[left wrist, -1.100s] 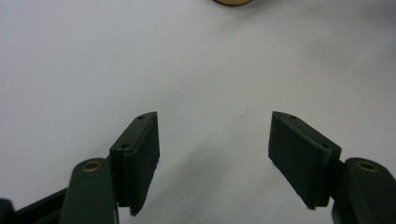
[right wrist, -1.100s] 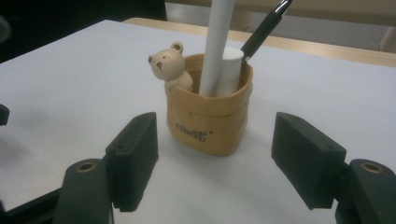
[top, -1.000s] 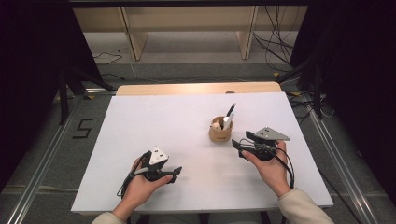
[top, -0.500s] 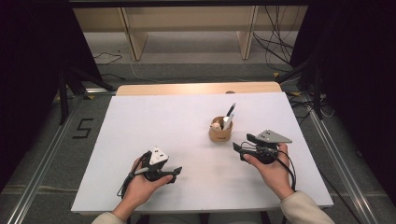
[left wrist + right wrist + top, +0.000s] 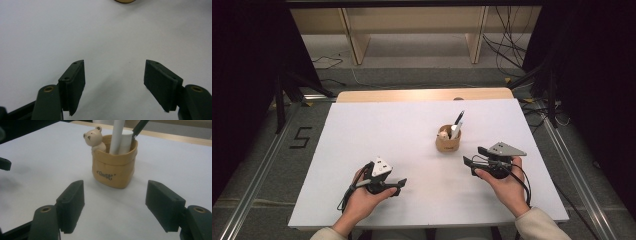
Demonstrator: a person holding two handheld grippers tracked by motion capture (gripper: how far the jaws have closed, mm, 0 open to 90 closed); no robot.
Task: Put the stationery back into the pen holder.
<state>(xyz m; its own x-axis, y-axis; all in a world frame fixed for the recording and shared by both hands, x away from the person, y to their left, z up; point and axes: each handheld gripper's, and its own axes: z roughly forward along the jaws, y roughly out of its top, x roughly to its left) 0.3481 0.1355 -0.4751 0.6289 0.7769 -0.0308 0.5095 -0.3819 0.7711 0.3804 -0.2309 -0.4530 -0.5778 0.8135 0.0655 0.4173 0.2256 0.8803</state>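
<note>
At the near edge of the table (image 5: 362, 120), the left gripper (image 5: 396, 185) is resting in the person's left hand (image 5: 362, 202), its jaws standing wide apart with nothing between them; in the left gripper view they are framing bare white surface, and the cup's base is just peeking in at the top edge. A little farther in on the other side, the right gripper (image 5: 473, 156) is sitting in the right hand (image 5: 507, 187), jaws likewise spread wide and holding nothing. Straight ahead of those jaws, near but not touching, the cup (image 5: 114, 167) is standing upright, a small bear (image 5: 93, 138) clinging to its rim. Out of it a white pen (image 5: 117, 135) and a dark pen (image 5: 140, 126) are rising, their long axes running steeply upward and leaning slightly away. In the high view the cup (image 5: 448, 141) is lying just up and left of the right gripper and well apart from the left one, so the right hand is clearly the nearer. Judging from this, any reach for cup or pens is falling to the right gripper, moving forward and slightly upward.
</note>
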